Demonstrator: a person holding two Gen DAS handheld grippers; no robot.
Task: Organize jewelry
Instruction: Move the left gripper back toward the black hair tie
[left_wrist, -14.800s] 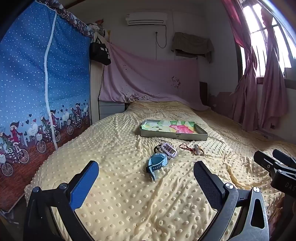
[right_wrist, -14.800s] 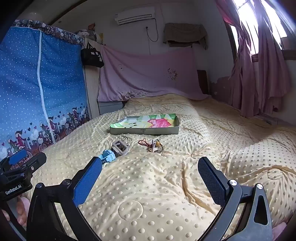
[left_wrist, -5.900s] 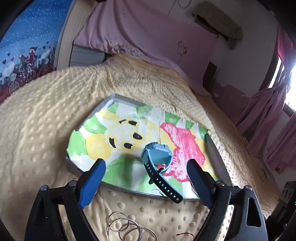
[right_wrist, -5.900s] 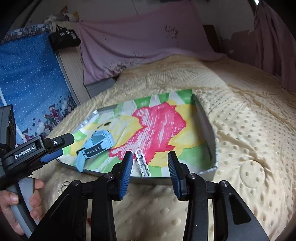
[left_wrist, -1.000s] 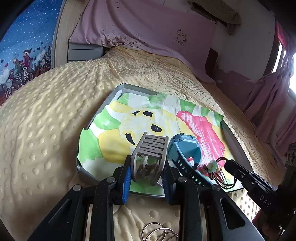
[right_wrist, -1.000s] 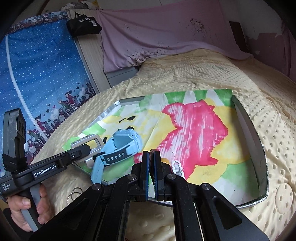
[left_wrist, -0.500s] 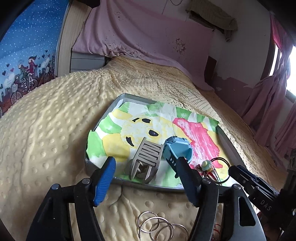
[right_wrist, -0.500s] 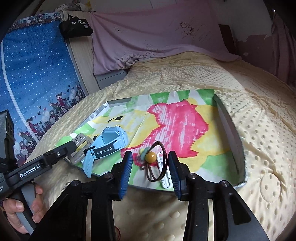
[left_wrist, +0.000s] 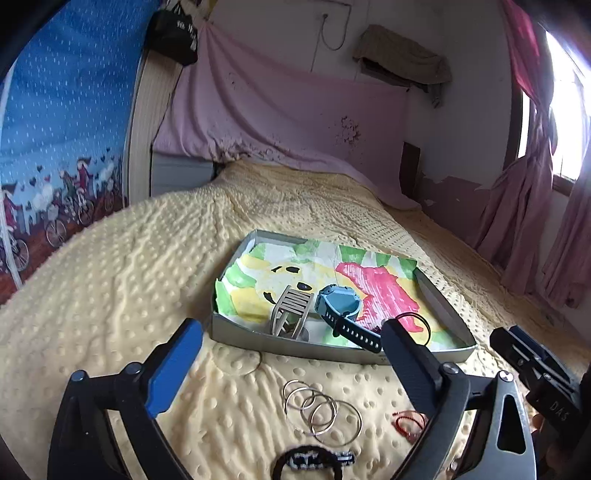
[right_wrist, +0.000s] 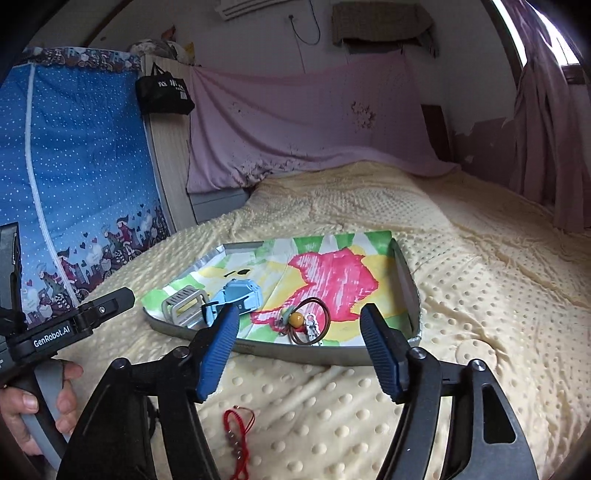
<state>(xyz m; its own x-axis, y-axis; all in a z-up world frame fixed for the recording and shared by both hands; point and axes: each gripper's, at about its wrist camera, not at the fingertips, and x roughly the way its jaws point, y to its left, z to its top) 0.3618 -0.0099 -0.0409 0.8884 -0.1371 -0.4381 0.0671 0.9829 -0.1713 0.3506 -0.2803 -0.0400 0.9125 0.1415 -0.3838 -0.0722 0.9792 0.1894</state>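
On the bed's bumpy yellow blanket sits a grey tray lined with a bright painted picture. Inside it lie a grey hair claw, a blue watch and a brown hair tie with a yellow bead. The left hand-held gripper has just been opening and is spread wide, holding nothing. The right hand-held gripper has just been opening too, with nothing between its jaws. Silver rings and a red string bracelet lie on the blanket near the tray.
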